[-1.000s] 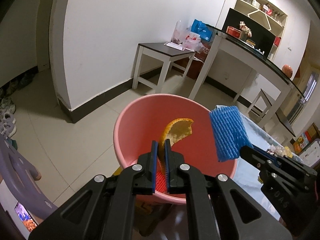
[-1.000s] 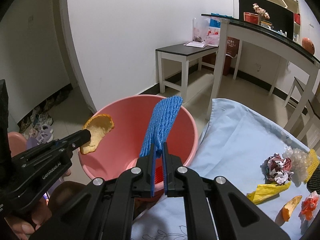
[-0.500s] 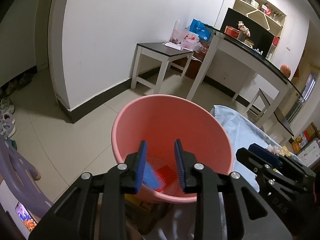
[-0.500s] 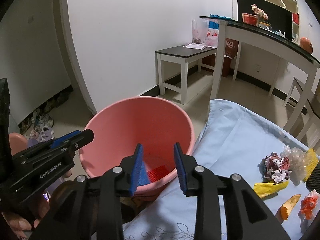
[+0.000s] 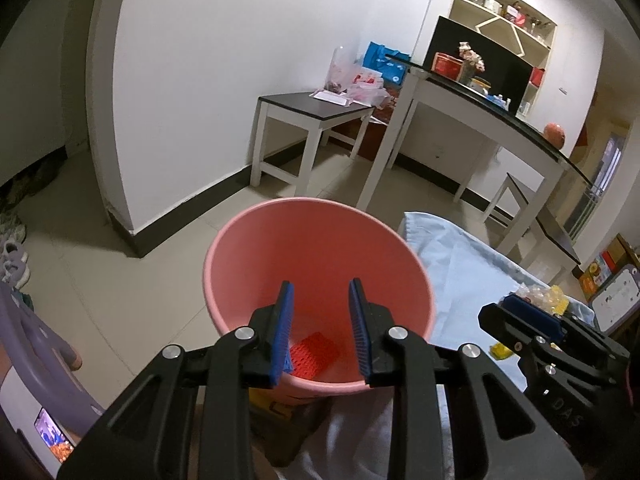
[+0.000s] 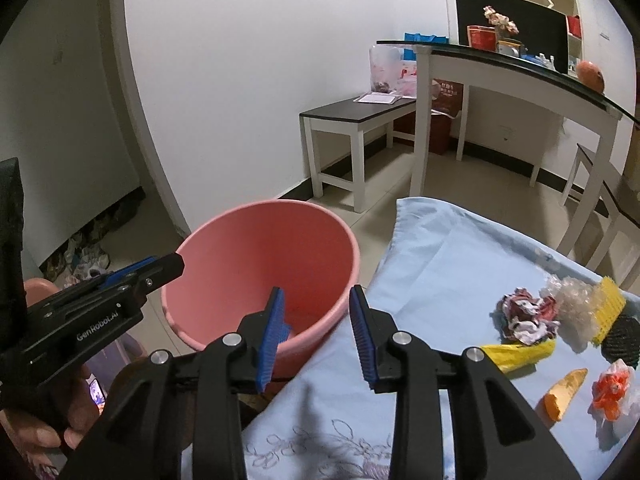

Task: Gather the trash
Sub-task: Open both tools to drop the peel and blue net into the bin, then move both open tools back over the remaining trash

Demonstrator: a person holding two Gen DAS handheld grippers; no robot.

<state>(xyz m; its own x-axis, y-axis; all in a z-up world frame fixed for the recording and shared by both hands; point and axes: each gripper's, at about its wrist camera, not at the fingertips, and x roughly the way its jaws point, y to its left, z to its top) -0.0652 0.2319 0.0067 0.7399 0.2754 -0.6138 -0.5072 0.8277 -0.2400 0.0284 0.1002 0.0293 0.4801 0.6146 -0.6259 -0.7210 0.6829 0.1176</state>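
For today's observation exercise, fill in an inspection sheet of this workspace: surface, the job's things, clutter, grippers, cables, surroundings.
Surface: light blue cloth over the work surface, floral print at its near edge.
Job's things: pink bucket beside the cloth, red mesh piece at its bottom; still on the cloth are crumpled paper, yellow wrapper, orange peel, orange-and-white scrap.
Clutter: clear plastic wad, yellow mesh, black mesh.
Grippers: left gripper and right gripper, jaws apart, nothing between them.
Cables: nothing seen.
Surroundings: tiled floor, white bench, tall table, shoes by the wall.
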